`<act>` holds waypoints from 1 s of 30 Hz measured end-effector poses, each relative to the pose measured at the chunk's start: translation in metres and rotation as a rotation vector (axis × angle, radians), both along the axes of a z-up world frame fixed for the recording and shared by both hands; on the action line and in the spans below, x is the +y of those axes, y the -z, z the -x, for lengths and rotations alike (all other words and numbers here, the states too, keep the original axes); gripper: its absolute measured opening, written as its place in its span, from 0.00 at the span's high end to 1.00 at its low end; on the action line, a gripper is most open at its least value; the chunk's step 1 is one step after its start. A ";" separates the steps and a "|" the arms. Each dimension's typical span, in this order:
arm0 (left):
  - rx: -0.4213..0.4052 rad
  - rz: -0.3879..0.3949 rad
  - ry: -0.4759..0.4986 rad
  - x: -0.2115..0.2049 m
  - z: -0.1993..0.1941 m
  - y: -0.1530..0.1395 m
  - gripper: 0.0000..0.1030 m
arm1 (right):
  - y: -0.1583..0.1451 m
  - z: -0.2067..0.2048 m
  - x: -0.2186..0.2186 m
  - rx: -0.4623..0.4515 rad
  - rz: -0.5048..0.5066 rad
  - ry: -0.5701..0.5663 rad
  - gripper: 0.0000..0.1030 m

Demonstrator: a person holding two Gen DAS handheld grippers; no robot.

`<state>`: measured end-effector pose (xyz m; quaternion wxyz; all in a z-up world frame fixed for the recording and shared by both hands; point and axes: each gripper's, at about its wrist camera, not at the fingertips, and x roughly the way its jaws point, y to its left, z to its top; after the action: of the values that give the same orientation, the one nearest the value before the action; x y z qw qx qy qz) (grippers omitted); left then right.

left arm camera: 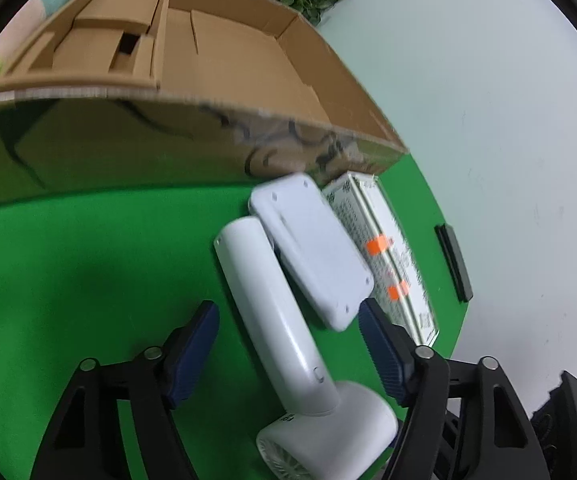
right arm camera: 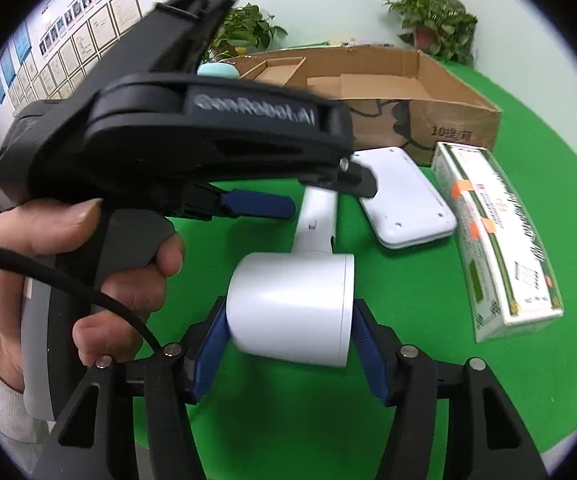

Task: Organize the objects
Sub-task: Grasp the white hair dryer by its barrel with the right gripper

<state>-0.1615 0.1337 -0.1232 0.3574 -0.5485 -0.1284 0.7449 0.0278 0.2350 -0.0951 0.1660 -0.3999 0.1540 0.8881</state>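
A white handheld fan [left arm camera: 276, 308] lies on the green cloth; its handle runs between the open fingers of my left gripper [left arm camera: 288, 344], which do not touch it. My right gripper [right arm camera: 288, 344] is shut on the fan's round head [right arm camera: 292, 308]. My left gripper [right arm camera: 296, 196] also shows in the right wrist view, held over the fan's handle. A white flat device [left arm camera: 312, 248] lies beside the handle, also seen in the right wrist view [right arm camera: 404, 196]. A white and green medicine box [left arm camera: 388, 252] lies right of it [right arm camera: 496, 236]. An open cardboard box [left arm camera: 224, 64] stands behind.
The green cloth [left arm camera: 88, 280] covers a pale table [left arm camera: 508, 120]. A dark flat strip [left arm camera: 452, 260] lies at the cloth's right edge. Potted plants [right arm camera: 432, 20] stand behind the cardboard box [right arm camera: 448, 120]. A person's hand [right arm camera: 80, 264] holds the left gripper.
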 end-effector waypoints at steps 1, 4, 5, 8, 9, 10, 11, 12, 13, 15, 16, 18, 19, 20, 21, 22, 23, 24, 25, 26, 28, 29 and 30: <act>0.016 -0.001 -0.005 -0.002 -0.004 -0.001 0.35 | 0.001 -0.004 -0.002 0.005 -0.001 0.011 0.44; 0.020 0.001 -0.003 -0.004 -0.019 0.001 0.46 | 0.003 -0.017 -0.017 0.024 -0.032 0.019 0.45; 0.025 0.008 -0.002 -0.006 -0.023 0.002 0.52 | 0.004 -0.022 -0.023 0.031 -0.055 0.015 0.45; 0.026 0.026 -0.012 -0.009 -0.030 0.003 0.64 | 0.009 -0.032 -0.034 0.044 -0.094 0.018 0.45; 0.019 0.021 -0.014 -0.011 -0.032 0.004 0.63 | 0.010 -0.035 -0.036 0.046 -0.099 0.019 0.45; 0.012 0.012 -0.016 -0.013 -0.033 0.004 0.64 | 0.011 -0.038 -0.038 0.048 -0.105 0.019 0.45; 0.011 0.006 -0.019 -0.014 -0.034 0.004 0.64 | 0.012 -0.040 -0.040 0.048 -0.108 0.018 0.45; 0.017 0.006 -0.019 -0.015 -0.037 0.003 0.64 | 0.012 -0.041 -0.041 0.044 -0.111 0.017 0.45; 0.026 0.009 -0.020 -0.014 -0.039 0.002 0.65 | 0.012 -0.042 -0.041 0.042 -0.114 0.017 0.45; 0.035 0.012 -0.025 -0.013 -0.042 -0.001 0.67 | 0.011 -0.040 -0.043 0.038 -0.115 0.014 0.45; 0.041 0.009 -0.025 -0.013 -0.043 -0.003 0.67 | 0.012 -0.040 -0.043 0.038 -0.118 0.013 0.45; 0.062 0.003 -0.022 -0.011 -0.046 -0.011 0.69 | 0.012 -0.039 -0.043 0.040 -0.110 0.018 0.46; 0.080 0.005 -0.018 -0.012 -0.049 -0.018 0.70 | 0.012 -0.037 -0.042 0.042 -0.102 0.021 0.46; 0.094 0.006 -0.016 -0.012 -0.051 -0.024 0.70 | 0.012 -0.037 -0.041 0.043 -0.094 0.025 0.46; 0.110 0.007 -0.014 -0.013 -0.053 -0.030 0.71 | 0.011 -0.034 -0.039 0.046 -0.091 0.030 0.46; 0.129 0.010 -0.012 -0.014 -0.054 -0.037 0.71 | 0.010 -0.034 -0.040 0.050 -0.094 0.033 0.46; 0.152 0.016 -0.014 -0.014 -0.055 -0.045 0.71 | 0.007 -0.033 -0.040 0.058 -0.098 0.034 0.46; 0.168 0.018 -0.016 -0.016 -0.056 -0.052 0.71 | 0.004 -0.032 -0.040 0.067 -0.102 0.033 0.46; 0.186 0.018 -0.020 -0.017 -0.056 -0.058 0.71 | 0.000 -0.030 -0.039 0.077 -0.108 0.032 0.46; 0.204 0.018 -0.026 -0.018 -0.054 -0.066 0.71 | -0.005 -0.028 -0.038 0.089 -0.113 0.031 0.46; 0.238 0.016 -0.031 -0.018 -0.051 -0.081 0.72 | -0.015 -0.023 -0.037 0.112 -0.130 0.031 0.46; 0.253 0.016 -0.032 -0.018 -0.048 -0.089 0.72 | -0.019 -0.020 -0.036 0.122 -0.135 0.033 0.46; 0.262 0.016 -0.034 -0.017 -0.046 -0.093 0.72 | -0.024 -0.019 -0.034 0.132 -0.138 0.034 0.46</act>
<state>-0.1157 0.1169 -0.0297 0.3540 -0.4471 -0.0839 0.8172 0.0467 0.2008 -0.0710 0.1975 -0.3256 0.1098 0.9181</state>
